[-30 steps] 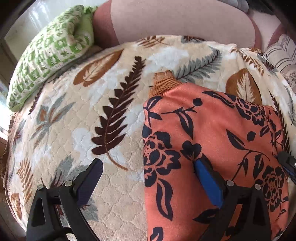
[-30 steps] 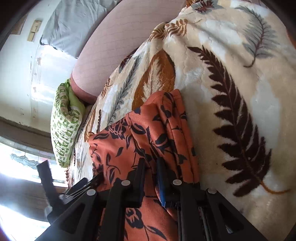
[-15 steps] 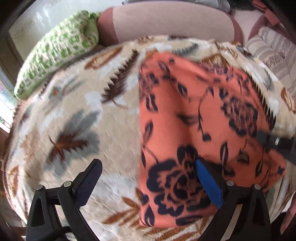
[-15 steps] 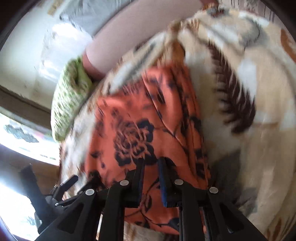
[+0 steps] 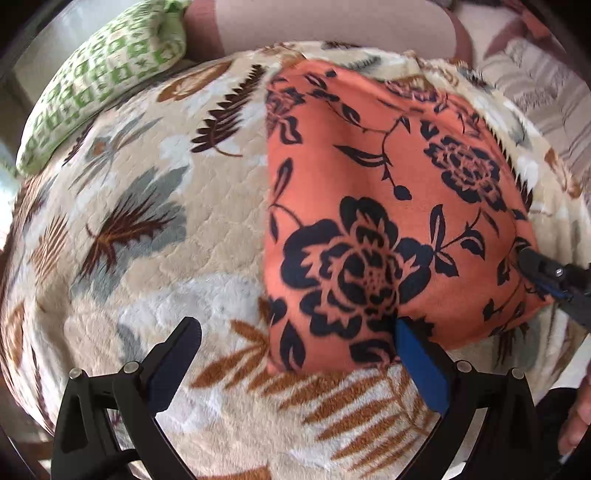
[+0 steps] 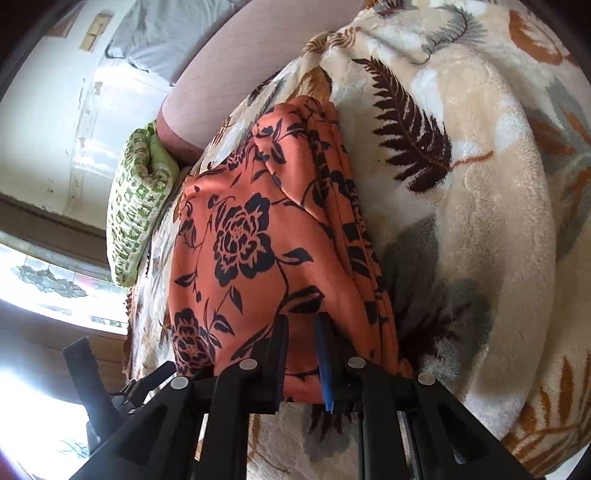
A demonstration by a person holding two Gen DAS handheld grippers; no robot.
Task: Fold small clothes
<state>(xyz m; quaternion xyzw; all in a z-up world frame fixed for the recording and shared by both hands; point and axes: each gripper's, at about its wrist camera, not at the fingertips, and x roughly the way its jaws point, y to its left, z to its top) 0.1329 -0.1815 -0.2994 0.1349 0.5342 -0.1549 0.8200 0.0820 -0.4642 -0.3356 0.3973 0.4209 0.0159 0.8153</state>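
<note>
An orange garment with dark blue flowers [image 5: 388, 206] lies folded on a leaf-patterned blanket [image 5: 147, 229]. My left gripper [image 5: 295, 354] is open; its right finger touches the garment's near edge and its left finger stands over the blanket. My right gripper [image 6: 301, 350] is shut on the garment's [image 6: 258, 240] near edge, with cloth pinched between the fingers. In the left wrist view the right gripper [image 5: 554, 280] shows at the garment's right corner. The left gripper [image 6: 110, 376] shows at the lower left of the right wrist view.
A green-and-white patterned pillow [image 5: 99, 74] lies at the far left. A pink headboard cushion [image 5: 325, 22] runs along the back. A striped cushion [image 5: 535, 81] sits at the far right. The blanket [image 6: 480, 221] spreads right of the garment.
The garment's far part was brought toward me and now lies doubled over, hiding the ribbed cuff. Both grippers drew back toward the near edge; the right one stayed shut on the cloth.
</note>
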